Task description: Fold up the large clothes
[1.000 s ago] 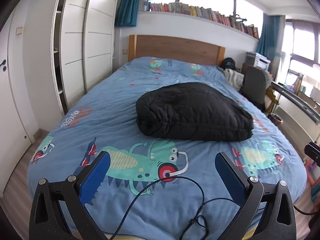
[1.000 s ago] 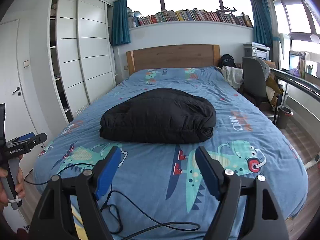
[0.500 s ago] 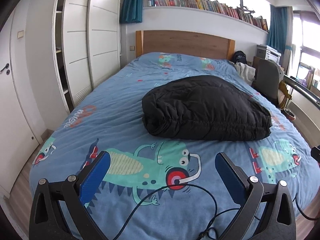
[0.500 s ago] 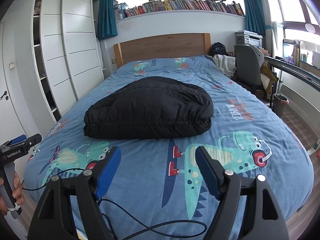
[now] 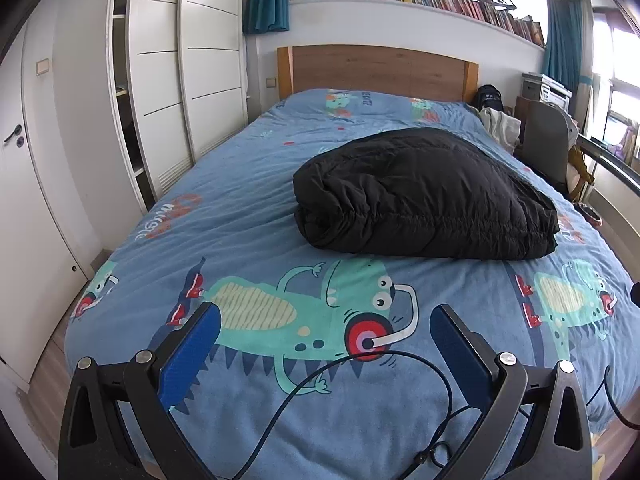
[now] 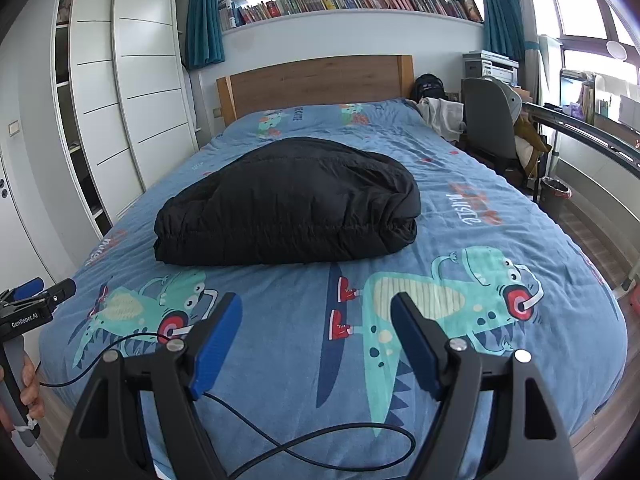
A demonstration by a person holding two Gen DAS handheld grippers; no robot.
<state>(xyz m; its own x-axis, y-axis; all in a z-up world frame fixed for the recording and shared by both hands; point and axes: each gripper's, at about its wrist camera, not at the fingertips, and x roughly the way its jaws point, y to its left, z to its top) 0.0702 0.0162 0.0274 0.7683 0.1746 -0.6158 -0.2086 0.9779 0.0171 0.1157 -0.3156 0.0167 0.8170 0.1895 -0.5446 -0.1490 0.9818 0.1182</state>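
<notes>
A black padded jacket (image 5: 424, 196) lies folded into a thick bundle in the middle of the bed (image 5: 248, 208), also seen as the jacket (image 6: 288, 204) in the right wrist view. My left gripper (image 5: 324, 320) hangs open over the foot of the bed, well short of the bundle, with nothing between its blue pads (image 5: 192, 356). My right gripper (image 6: 316, 308) is open too, empty, over the near bed edge in front of the jacket. The left gripper's body (image 6: 28, 308) shows at the far left of the right wrist view, held by a hand.
The blue dinosaur-print cover (image 6: 460, 304) fills the bed. Black cables (image 5: 352, 392) trail over its near edge. White wardrobes (image 5: 168, 80) stand on the left. A wooden headboard (image 5: 376, 72) is behind, and a chair (image 6: 488, 120) and bin (image 6: 554, 196) are on the right.
Both grippers have sunk and tilted further downward, so the jacket and bed sit higher and closer in both views. Both stay open and empty; the jacket has not moved.
</notes>
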